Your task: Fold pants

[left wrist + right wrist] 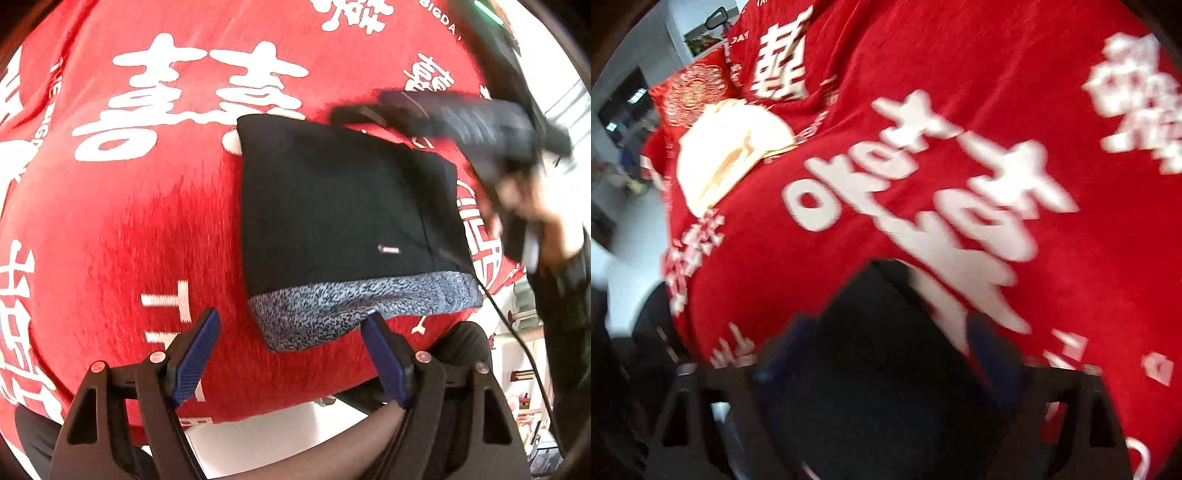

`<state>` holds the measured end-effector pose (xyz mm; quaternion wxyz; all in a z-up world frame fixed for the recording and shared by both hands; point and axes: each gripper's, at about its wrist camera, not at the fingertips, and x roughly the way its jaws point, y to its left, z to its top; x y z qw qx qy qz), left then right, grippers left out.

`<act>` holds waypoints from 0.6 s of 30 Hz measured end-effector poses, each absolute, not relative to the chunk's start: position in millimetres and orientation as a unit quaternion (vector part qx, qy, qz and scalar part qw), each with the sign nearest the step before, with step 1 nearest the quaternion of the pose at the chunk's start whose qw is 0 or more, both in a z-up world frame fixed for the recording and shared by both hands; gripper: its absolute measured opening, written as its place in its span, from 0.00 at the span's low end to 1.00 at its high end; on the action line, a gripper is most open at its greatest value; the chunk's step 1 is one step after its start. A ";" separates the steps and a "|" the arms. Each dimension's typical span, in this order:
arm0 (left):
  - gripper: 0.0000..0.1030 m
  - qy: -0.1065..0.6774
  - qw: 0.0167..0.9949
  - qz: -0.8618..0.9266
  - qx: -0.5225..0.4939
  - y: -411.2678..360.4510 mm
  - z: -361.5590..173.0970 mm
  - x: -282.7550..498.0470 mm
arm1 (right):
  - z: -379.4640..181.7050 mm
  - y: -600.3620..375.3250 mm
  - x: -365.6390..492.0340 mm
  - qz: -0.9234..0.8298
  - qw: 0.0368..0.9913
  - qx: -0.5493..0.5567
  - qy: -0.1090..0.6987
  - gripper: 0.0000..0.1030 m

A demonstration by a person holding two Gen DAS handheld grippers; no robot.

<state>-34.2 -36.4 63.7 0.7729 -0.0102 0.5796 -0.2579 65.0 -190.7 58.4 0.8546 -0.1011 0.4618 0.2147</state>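
Lying compactly folded on red printed blanket point(166, 229), black fleece-lined pants point(347, 206); left gripper point(291, 354) wide, empty; right gripper point(886, 354) blurred, seemingly parted.

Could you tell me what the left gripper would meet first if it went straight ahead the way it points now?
Probably the grey waistband of the folded black pants, just ahead of the open left gripper; depth is unclear.

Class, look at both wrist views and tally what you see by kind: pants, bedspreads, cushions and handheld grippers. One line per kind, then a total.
Black pants, folded: 1
Red bedspread with white characters: 1
Red embroidered cushion: 1
Handheld grippers: 2, the left gripper and the right gripper
Total: 5
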 end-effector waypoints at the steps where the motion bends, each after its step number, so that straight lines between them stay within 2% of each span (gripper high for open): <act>1: 0.79 0.577 0.774 -0.261 -0.009 -37.7 66.7 -35.0 | 62.3 -199.5 43.6 0.189 0.869 -0.122 0.440 1.00; 4: 0.79 0.564 0.775 -0.285 -0.006 -41.0 82.5 -40.0 | 61.2 -225.6 5.5 0.145 0.879 -0.139 0.433 1.00; 9: 0.80 0.538 0.790 -0.293 -0.018 -59.1 102.9 -22.4 | 38.5 -258.6 -38.3 0.147 0.881 -0.026 0.449 1.00; 13: 0.80 0.572 0.773 -0.275 -0.008 -94.4 72.1 9.8 | -2.3 -269.1 -48.1 0.096 0.873 -0.031 0.477 1.00; 15: 0.84 0.590 0.776 -0.218 0.049 -110.4 45.6 16.0 | -0.9 -284.2 -56.2 0.080 0.880 0.008 0.468 1.00; 16: 0.90 0.584 0.782 -0.208 0.064 -114.3 40.5 14.8 | 0.4 -293.7 -60.4 0.050 0.876 0.019 0.480 1.00; 18: 0.90 0.577 0.789 -0.205 0.053 -110.5 45.8 10.9 | 12.7 -310.4 -78.0 0.042 0.887 0.051 0.457 1.00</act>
